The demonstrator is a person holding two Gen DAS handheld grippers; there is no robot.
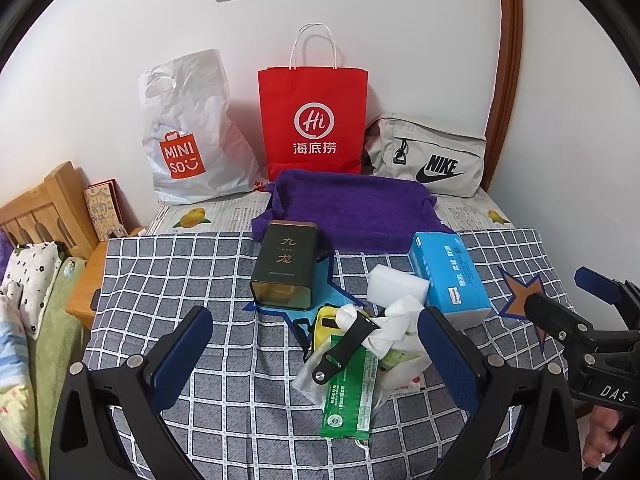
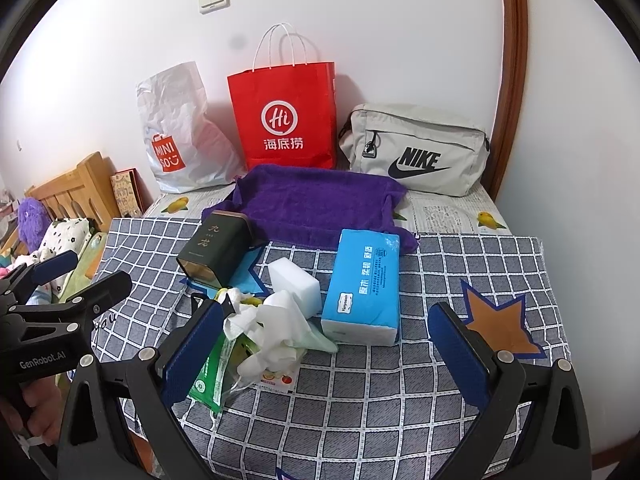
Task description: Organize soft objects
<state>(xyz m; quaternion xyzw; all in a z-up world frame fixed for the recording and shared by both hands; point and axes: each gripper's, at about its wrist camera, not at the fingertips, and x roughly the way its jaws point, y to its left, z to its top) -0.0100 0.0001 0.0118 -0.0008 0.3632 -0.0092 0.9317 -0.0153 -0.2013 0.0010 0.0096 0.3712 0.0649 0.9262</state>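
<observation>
A pile lies mid-table: a blue tissue pack, a white sponge block, crumpled white tissue, a green packet, a black strap and a yellow item. A purple towel lies behind. My left gripper is open and empty, just before the pile. My right gripper is open and empty, in front of the tissue pack.
A dark tea tin lies left of the pile. A Miniso plastic bag, a red paper bag and a grey Nike bag stand against the wall. A checked cloth covers the table. Bedding lies left.
</observation>
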